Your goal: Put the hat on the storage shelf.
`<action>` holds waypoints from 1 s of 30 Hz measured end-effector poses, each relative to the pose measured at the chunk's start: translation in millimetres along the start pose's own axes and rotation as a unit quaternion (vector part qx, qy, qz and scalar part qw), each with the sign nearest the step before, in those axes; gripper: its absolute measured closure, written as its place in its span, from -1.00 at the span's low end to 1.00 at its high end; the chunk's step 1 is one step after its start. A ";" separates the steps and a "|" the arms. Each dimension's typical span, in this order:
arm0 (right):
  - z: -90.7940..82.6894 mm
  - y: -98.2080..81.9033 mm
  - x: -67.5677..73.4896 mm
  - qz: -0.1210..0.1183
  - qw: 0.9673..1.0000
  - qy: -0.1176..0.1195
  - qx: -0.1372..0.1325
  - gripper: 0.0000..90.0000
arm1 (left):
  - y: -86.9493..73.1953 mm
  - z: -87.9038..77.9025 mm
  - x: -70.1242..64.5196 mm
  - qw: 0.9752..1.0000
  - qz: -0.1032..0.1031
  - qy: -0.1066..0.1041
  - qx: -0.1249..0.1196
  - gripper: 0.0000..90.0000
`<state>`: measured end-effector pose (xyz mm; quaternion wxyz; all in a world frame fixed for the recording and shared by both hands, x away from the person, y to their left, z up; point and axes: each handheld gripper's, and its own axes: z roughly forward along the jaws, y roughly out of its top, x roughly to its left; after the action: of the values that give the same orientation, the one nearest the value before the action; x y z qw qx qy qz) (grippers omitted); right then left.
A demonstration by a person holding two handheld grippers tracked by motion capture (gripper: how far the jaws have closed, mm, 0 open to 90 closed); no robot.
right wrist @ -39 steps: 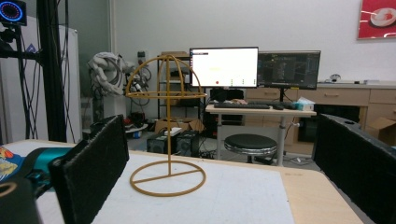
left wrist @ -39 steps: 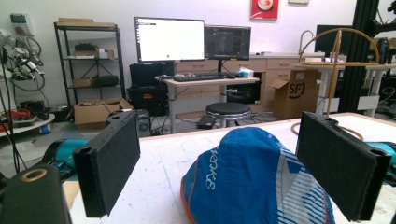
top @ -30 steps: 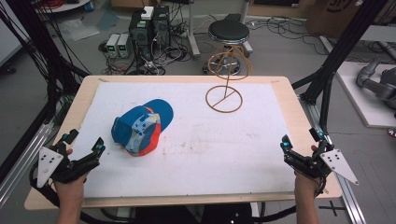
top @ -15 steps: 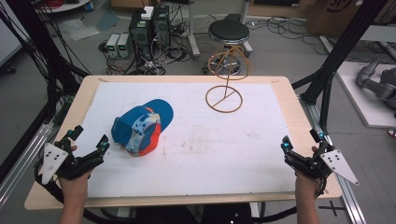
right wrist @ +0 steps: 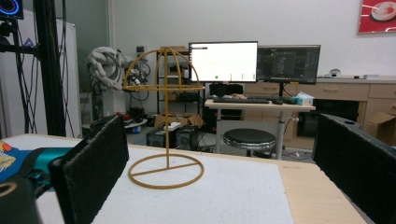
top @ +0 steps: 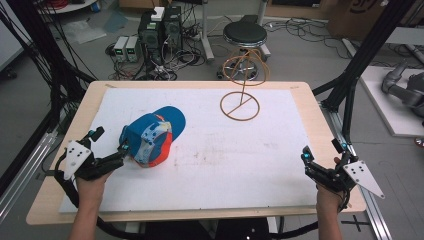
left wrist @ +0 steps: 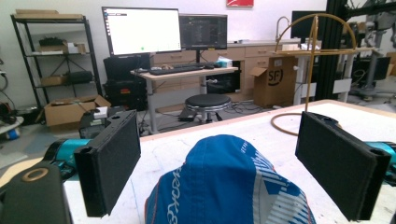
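A blue, orange and white cap [top: 152,136] lies on the left half of the white mat. My left gripper [top: 111,141] is open just left of the cap, one jaw tip close to its near edge. In the left gripper view the cap [left wrist: 229,186] sits low between the spread jaws of the left gripper [left wrist: 219,135], untouched. A gold wire hat stand [top: 241,85] stands at the back centre. My right gripper [top: 322,150] is open at the table's right front corner, holding nothing. In the right gripper view the stand [right wrist: 166,140] is ahead of the right gripper [right wrist: 224,154].
The white mat [top: 210,165] covers most of the wooden table [top: 50,200]. Black frame posts [top: 350,85] rise at the right and left edges. A black stool [top: 245,34] and electronics boxes [top: 160,30] sit on the floor behind the table.
My left gripper has moved forward and to the right, up to the cap's near edge. The right gripper, the cap and the stand have stayed put.
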<state>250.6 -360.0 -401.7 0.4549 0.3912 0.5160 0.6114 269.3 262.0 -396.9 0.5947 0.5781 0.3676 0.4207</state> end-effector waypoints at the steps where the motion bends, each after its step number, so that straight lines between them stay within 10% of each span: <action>1: -0.4 0.0 0.0 0.002 1.000 0.000 0.001 -0.92 | -0.2 1.5 -0.6 1.000 0.002 0.001 0.002 -0.68; 30: -1.1 -1.5 -2.2 0.002 1.000 -0.001 0.004 -0.92 | -22.3 50.5 -2.1 0.997 -0.016 0.000 0.079 -0.61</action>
<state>250.4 -362.4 -403.4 0.4527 0.3949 0.5167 0.6101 316.9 241.4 -416.1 0.5536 0.6176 0.4087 0.3808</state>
